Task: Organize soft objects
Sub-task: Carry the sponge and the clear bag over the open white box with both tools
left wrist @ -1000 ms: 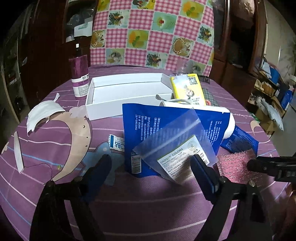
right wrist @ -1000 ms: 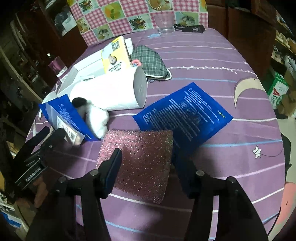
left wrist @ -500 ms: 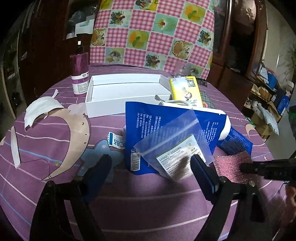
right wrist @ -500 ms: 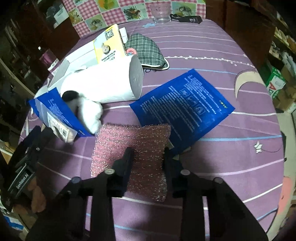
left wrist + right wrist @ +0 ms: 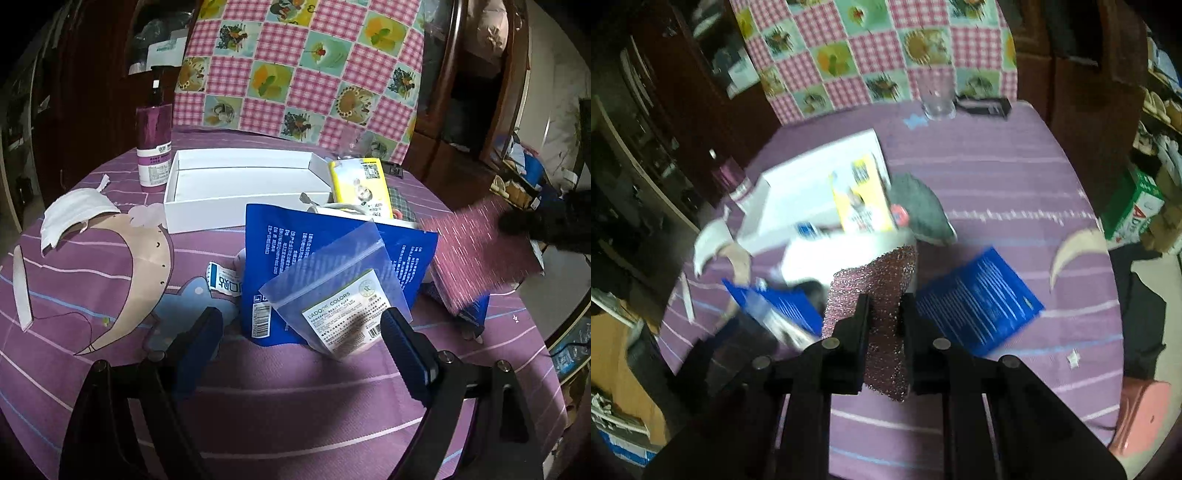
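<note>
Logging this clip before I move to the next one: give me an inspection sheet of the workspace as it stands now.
Surface: round table under a purple patterned cloth.
Job's things: pink glittery sponge lifted off the cloth; white box open; white face mask; plaid mask.
Clutter: blue pouch, clear zip bag, flat blue packet, yellow packet, white roll, purple bottle, glass.
Grippers: right claw has just been closing, shut on the sponge; left claw open, holding nothing.
Cables: nothing seen.
Surroundings: checked cloth, dark wooden cabinets.
</note>
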Action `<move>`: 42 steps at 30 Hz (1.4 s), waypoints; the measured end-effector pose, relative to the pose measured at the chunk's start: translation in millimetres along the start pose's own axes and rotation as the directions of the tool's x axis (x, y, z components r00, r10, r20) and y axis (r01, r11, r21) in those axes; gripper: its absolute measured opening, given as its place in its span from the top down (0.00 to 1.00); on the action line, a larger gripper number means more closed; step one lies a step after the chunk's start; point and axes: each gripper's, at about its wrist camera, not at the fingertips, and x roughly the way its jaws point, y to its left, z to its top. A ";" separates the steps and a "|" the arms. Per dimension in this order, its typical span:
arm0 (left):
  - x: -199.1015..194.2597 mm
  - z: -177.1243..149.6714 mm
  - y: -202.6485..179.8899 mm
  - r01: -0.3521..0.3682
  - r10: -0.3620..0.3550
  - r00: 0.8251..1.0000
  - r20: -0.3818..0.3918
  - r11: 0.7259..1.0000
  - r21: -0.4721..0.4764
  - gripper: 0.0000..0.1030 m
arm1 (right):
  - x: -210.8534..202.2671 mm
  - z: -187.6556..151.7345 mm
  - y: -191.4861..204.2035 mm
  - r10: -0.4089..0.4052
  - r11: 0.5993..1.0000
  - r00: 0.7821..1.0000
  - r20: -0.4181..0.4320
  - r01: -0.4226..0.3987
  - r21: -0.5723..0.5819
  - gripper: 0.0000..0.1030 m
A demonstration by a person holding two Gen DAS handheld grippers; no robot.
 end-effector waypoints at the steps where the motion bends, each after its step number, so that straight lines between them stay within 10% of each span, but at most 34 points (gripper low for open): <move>1: 0.8 0.0 0.6 0.004 -0.004 1.000 -0.004 1.000 -0.003 0.14 | 2.6 2.5 0.9 0.002 1.000 1.000 0.014 -0.002 0.019 0.83; 20: 12.2 0.4 -7.5 0.072 -0.072 0.995 -0.063 0.997 -0.014 0.14 | 25.4 -21.3 -39.5 0.056 0.993 0.974 0.220 -0.076 0.085 0.82; 32: 30.0 1.5 -40.1 -0.166 0.191 0.976 -0.103 0.963 0.212 0.17 | 21.1 -23.7 -47.2 0.068 0.991 0.972 0.223 -0.092 0.099 0.82; 42: 16.5 4.5 -21.7 -0.177 0.190 0.976 -0.107 0.977 0.122 0.72 | 24.7 -23.9 -48.3 0.064 0.990 0.975 0.214 -0.089 0.110 0.81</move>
